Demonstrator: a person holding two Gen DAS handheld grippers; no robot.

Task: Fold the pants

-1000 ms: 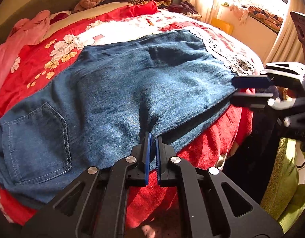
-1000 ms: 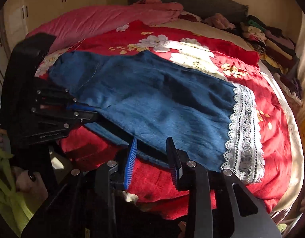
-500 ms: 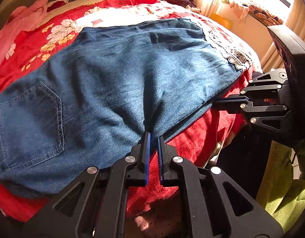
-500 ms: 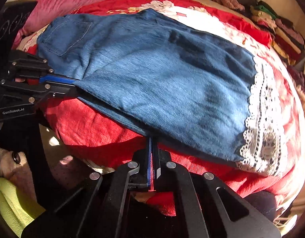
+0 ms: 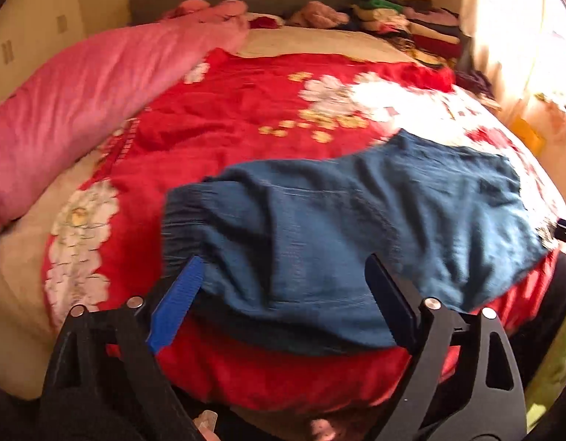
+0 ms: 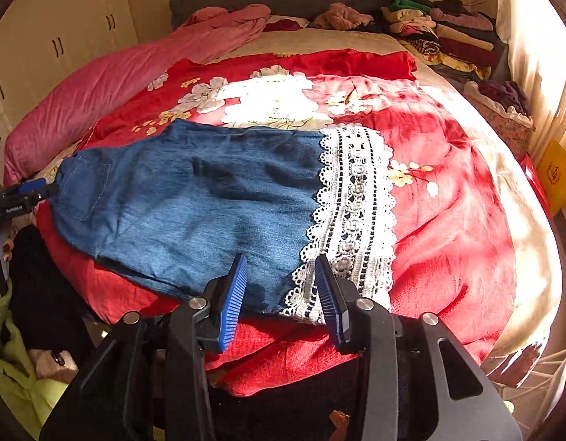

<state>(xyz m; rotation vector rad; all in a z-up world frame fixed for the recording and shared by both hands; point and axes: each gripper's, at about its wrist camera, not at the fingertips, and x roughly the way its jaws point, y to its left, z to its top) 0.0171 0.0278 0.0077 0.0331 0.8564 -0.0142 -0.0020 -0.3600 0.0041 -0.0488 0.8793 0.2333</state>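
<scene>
The denim pants (image 6: 194, 205) lie folded lengthwise on the red flowered bedspread (image 6: 448, 220), close to the near edge of the bed, with the waistband and back pocket to the left and the lace-trimmed hem (image 6: 352, 213) to the right.

At the waist end, the left gripper (image 5: 283, 294) has just been opening and now stands very wide. The pants' near edge shows between the two fingers, but the pads do not press on it, so it holds nothing. If it closes from here it would probably bunch a broad fold of cloth, or catch the bedspread beneath along with the denim, since both sag together over the mattress edge.

The pink quilt (image 6: 110, 84) heaped on the left side of the bed crowds the spot where the waist might travel, so a wide swing could drag against it.

At the hem end, the right gripper (image 6: 279, 294) has also just been opening, though only partway. Denim and the edge of the lace sit in its gap, again unpinched. The openwork lace looks liable to snag on a ribbed pad.

Because the pants sit so near the bed's edge, an uneven pull from either hand could slide them off, or skew the layers so that the next fold comes out crooked.
</scene>
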